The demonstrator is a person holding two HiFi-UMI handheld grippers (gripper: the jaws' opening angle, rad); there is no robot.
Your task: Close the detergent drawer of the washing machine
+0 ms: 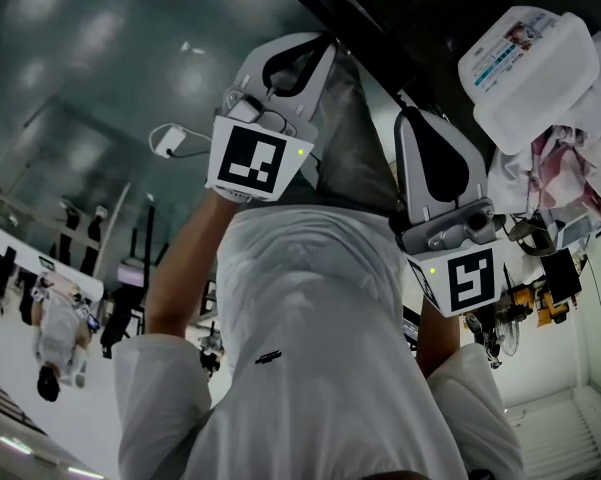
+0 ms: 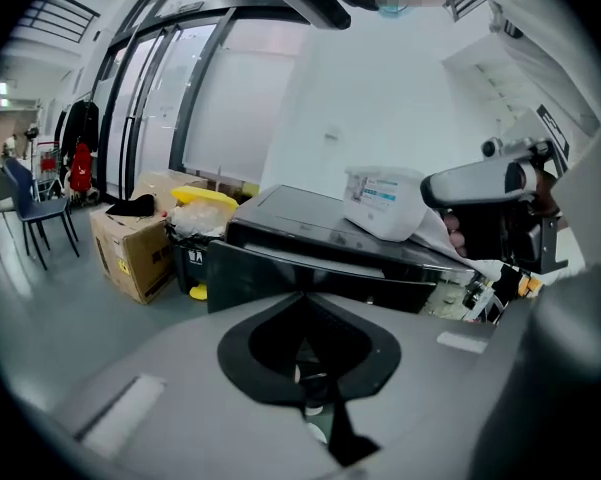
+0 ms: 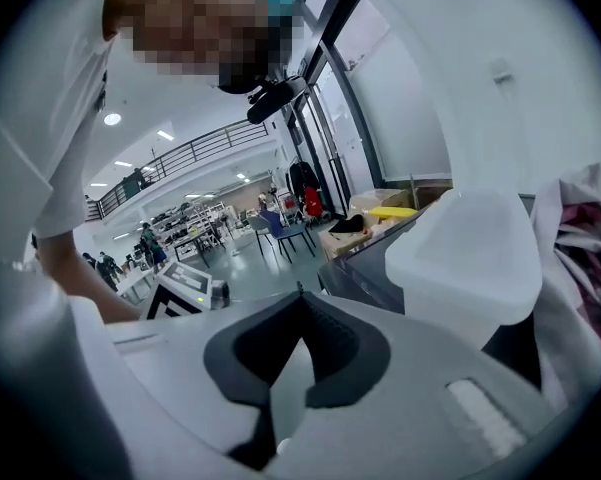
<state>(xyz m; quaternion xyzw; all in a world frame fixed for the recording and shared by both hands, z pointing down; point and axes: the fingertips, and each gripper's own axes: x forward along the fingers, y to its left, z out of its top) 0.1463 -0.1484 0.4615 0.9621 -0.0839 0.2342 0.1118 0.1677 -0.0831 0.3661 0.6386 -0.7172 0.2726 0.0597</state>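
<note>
The left claw [image 2: 300, 295] and right claw [image 3: 298, 290] are pinched together, empty; a white tub [image 2: 385, 200] bears illegible print.

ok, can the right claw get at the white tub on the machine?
Probably yes: the white tub sits just ahead and right of the right claw, nothing between. The claw is shut, so it must open to grip.

Dim bluish indoor light; ceiling lamps glare; fisheye edges warped, vignetted; foreground soft.
</note>
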